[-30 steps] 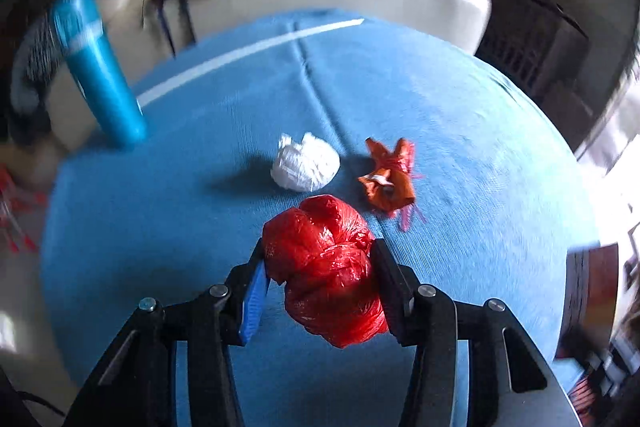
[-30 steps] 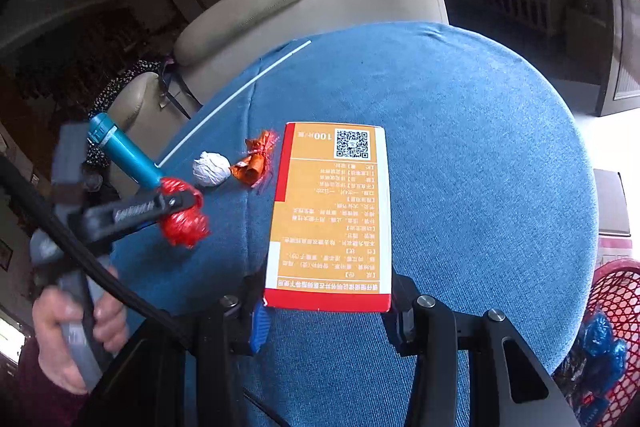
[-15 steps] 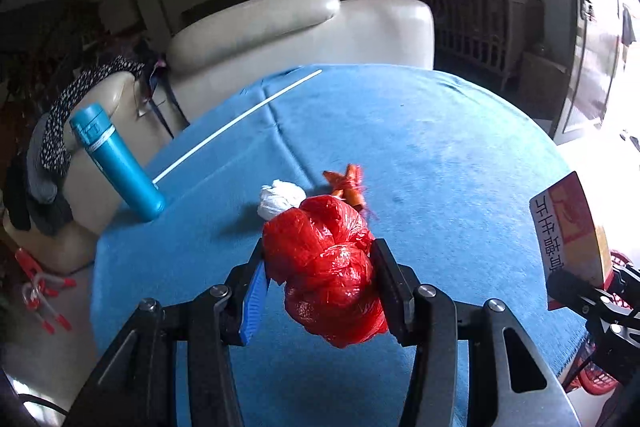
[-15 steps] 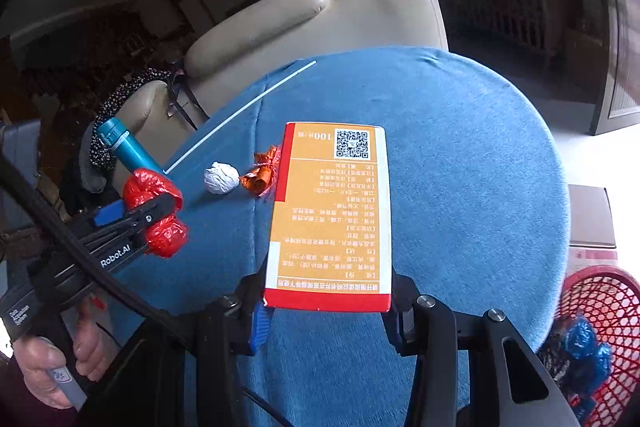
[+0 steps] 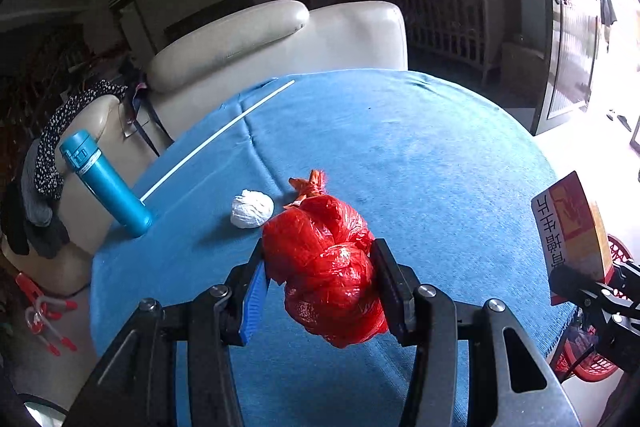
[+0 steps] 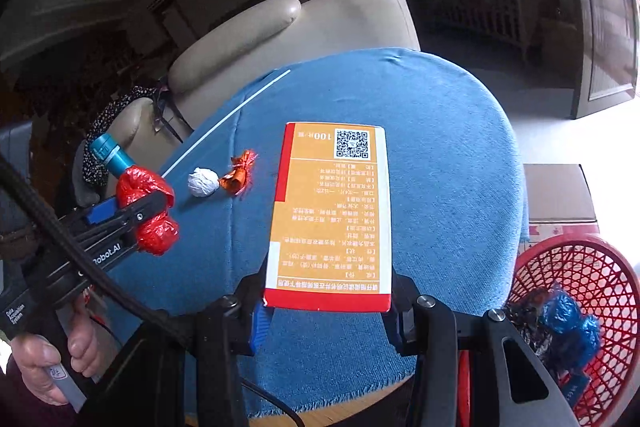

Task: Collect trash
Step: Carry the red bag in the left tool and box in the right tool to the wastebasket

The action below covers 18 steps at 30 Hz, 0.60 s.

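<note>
My left gripper (image 5: 320,279) is shut on a crumpled red plastic bag (image 5: 326,267), held above the blue tablecloth (image 5: 420,163); the right wrist view shows the same bag (image 6: 148,207) at the left. My right gripper (image 6: 326,301) is shut on an orange and red carton (image 6: 332,211) with a QR code, lifted over the table's near edge; the carton (image 5: 572,231) shows at the right edge of the left wrist view. A white paper wad (image 6: 203,182) and an orange wrapper (image 6: 239,174) lie side by side on the cloth. A red mesh basket (image 6: 576,311) with blue and dark trash stands on the floor at the right.
A blue bottle (image 5: 106,183) stands near the table's left edge, and a thin white stick (image 5: 218,135) lies on the cloth. A cream armchair (image 5: 280,35) is behind the table. A cardboard box (image 6: 558,195) sits beyond the basket. A hand (image 6: 48,363) grips the left handle.
Both grippers have drawn back and lifted, each keeping its load. The table looks smaller, the left view has rolled level, and the red basket has come further into the right view.
</note>
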Motion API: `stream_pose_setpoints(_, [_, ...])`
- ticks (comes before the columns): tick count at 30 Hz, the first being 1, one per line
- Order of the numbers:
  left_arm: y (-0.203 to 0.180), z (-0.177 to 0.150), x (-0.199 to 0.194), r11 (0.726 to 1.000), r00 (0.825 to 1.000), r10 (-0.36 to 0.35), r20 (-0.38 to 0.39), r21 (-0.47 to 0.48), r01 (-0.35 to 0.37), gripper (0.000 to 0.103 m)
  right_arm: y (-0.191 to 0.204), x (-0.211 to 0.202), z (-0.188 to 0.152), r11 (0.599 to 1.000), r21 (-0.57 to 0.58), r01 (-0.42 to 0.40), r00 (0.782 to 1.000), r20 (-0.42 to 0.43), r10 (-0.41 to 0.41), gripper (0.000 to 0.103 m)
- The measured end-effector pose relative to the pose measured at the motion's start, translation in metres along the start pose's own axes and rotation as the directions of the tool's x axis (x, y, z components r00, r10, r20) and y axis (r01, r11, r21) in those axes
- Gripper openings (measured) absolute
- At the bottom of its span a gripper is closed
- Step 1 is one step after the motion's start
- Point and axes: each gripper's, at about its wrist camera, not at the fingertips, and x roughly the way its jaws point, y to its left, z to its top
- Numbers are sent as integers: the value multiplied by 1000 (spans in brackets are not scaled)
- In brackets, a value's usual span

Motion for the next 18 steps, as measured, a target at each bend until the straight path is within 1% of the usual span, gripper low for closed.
stream_pose_setpoints(18, [-11, 0, 3, 1000, 1000, -14, -24, 17, 15, 51, -2, 3, 2, 1000, 14, -3, 1000, 0, 3, 48])
